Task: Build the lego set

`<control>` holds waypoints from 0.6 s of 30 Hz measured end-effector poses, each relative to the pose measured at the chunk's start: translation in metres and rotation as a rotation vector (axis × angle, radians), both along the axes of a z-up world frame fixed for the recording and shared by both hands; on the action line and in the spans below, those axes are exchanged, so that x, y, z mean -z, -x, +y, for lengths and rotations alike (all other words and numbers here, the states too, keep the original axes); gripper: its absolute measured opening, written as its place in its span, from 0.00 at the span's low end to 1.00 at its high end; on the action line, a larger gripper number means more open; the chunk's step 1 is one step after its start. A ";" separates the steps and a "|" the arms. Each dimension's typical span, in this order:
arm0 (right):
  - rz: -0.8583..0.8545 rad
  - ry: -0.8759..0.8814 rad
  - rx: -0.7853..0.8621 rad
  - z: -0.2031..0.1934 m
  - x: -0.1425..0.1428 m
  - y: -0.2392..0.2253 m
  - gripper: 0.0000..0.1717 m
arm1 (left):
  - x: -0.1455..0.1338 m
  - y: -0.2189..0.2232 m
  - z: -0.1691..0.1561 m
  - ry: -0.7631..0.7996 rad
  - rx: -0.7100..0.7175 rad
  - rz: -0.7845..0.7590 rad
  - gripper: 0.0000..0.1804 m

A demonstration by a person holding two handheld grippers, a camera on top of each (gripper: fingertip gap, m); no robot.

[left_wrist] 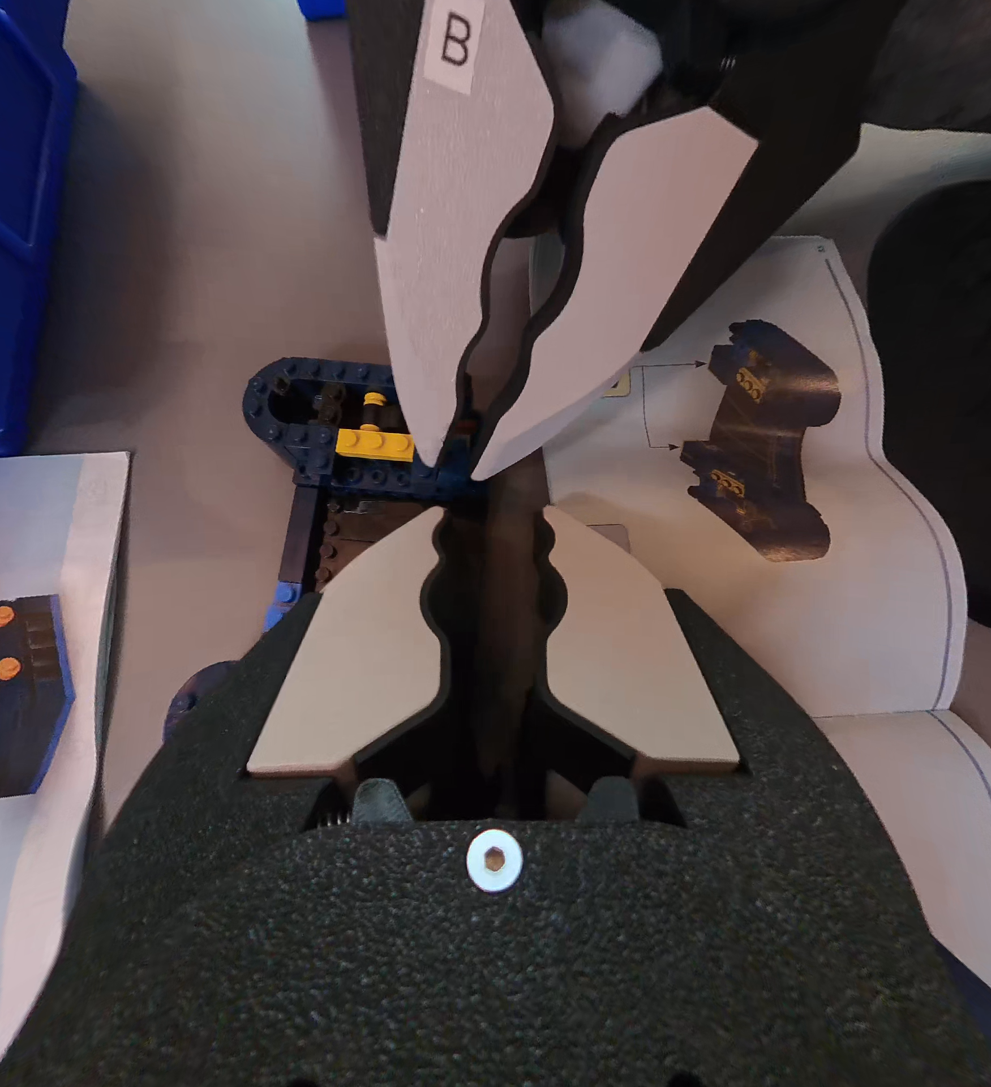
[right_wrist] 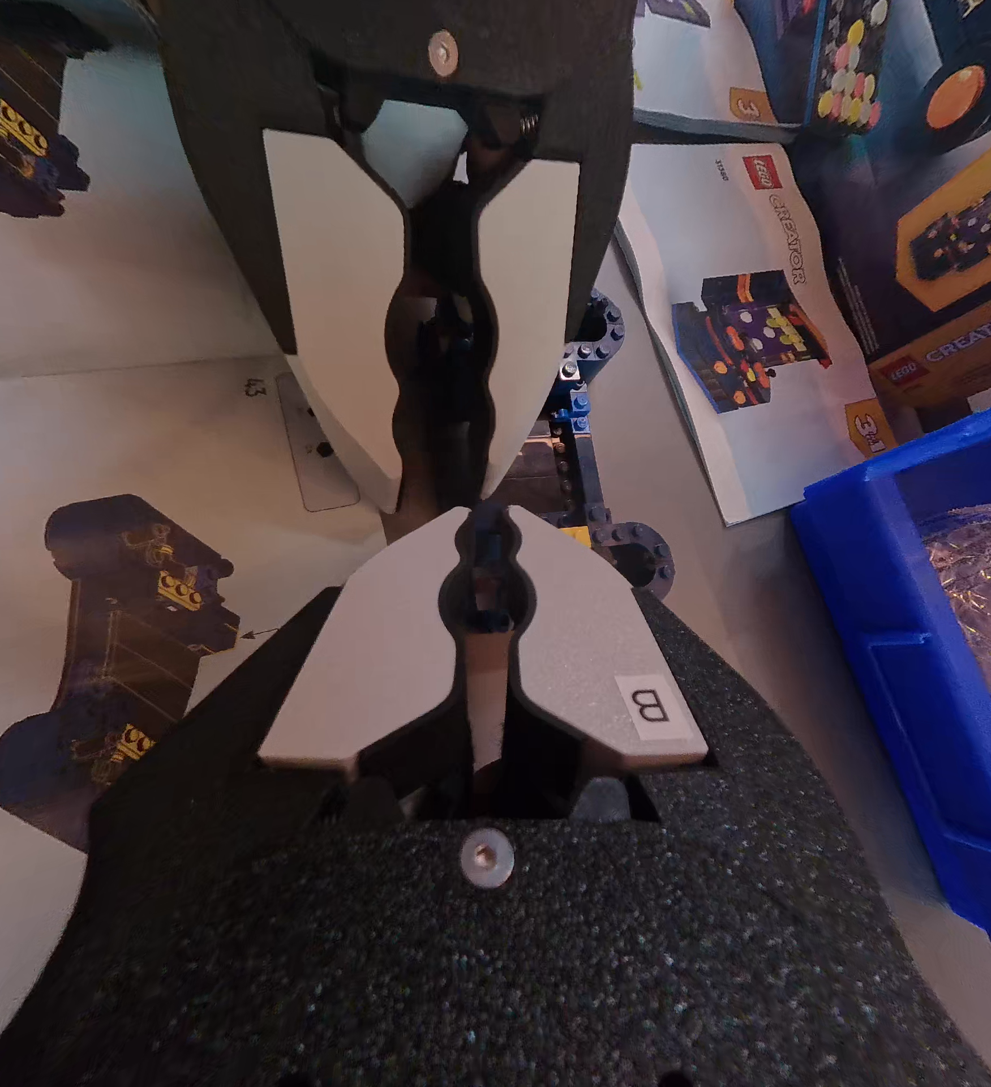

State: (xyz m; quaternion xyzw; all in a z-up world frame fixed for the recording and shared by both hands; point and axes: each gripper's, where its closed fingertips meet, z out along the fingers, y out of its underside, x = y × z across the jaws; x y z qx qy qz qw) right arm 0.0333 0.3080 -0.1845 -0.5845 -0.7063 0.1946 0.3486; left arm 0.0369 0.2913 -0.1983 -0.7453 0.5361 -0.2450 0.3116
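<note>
while the two tongs meet tip to tip over a dark blue brick model (left_wrist: 328,447), the right gripper (right_wrist: 488,517) comes down onto the model's front edge, its pale fingers (left_wrist: 440,364) drawn narrow around a small dark blue piece (right_wrist: 488,553) that sits between the pads; in the right wrist view the pads look pressed to it on both sides. the left gripper (left_wrist: 493,517) faces it from the near side with its jaws standing apart, the gap between them dark, and whether anything sits in that gap i cannot tell.

the model lies on a grey table (left_wrist: 199,235), just beyond the left gripper's tips and under the right gripper's. it is studded plastic: a rounded dark blue loop at one end, one yellow plate (left_wrist: 372,442) with a row of studs, a brown studded strip (left_wrist: 328,547) and a lighter blue brick (left_wrist: 287,594) near the left finger.

each gripper has two flat, pale fingers with wavy black inner edges, set in a rough, grainy black body with one silver screw (left_wrist: 494,862).

two printed booklets show: an open one (left_wrist: 834,588) with curled glossy pages to the right of the model, and a closed one (left_wrist: 28,588) to its left. a blue plastic bin (right_wrist: 893,647) holds crinkled clear bags (right_wrist: 987,588), and a printed cardboard box (right_wrist: 951,282) lies beyond the closed booklet.
</note>
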 end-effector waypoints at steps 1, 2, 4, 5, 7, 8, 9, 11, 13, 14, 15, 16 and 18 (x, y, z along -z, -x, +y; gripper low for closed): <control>-0.007 0.000 -0.001 0.000 0.000 0.000 0.04 | 0.001 -0.001 -0.001 0.007 0.005 -0.005 0.14; -0.019 -0.001 0.000 0.000 0.001 0.000 0.04 | 0.001 -0.003 -0.002 0.010 0.007 -0.013 0.15; -0.047 -0.006 0.006 0.001 0.003 -0.001 0.04 | 0.000 -0.004 -0.003 0.003 0.014 -0.019 0.15; -0.062 -0.007 0.007 0.001 0.004 -0.001 0.04 | 0.000 -0.005 -0.003 -0.003 0.016 -0.021 0.15; -0.081 -0.014 0.014 0.002 0.005 -0.002 0.04 | -0.001 -0.005 -0.004 -0.009 0.025 -0.021 0.15; -0.088 -0.014 0.014 0.002 0.005 -0.002 0.04 | -0.001 -0.005 -0.004 -0.014 0.026 -0.018 0.15; -0.096 -0.015 0.015 0.002 0.005 -0.002 0.04 | 0.000 -0.005 -0.004 -0.020 0.024 -0.013 0.15; -0.107 -0.019 0.019 0.003 0.006 -0.003 0.04 | 0.001 -0.005 -0.003 -0.032 0.023 -0.004 0.15; -0.117 -0.022 0.022 0.003 0.006 -0.003 0.04 | 0.001 -0.006 -0.002 -0.046 0.023 -0.008 0.16; -0.121 -0.025 0.024 0.004 0.006 -0.003 0.04 | 0.000 -0.007 -0.002 -0.051 0.027 -0.010 0.16; -0.126 -0.029 0.026 0.004 0.006 -0.003 0.04 | 0.001 -0.007 -0.002 -0.054 0.026 -0.010 0.16; -0.131 -0.034 0.028 0.005 0.006 -0.003 0.04 | 0.001 -0.007 -0.002 -0.055 0.026 -0.011 0.16; -0.139 -0.043 0.027 0.005 0.006 -0.003 0.04 | 0.000 -0.007 -0.002 -0.056 0.024 -0.017 0.16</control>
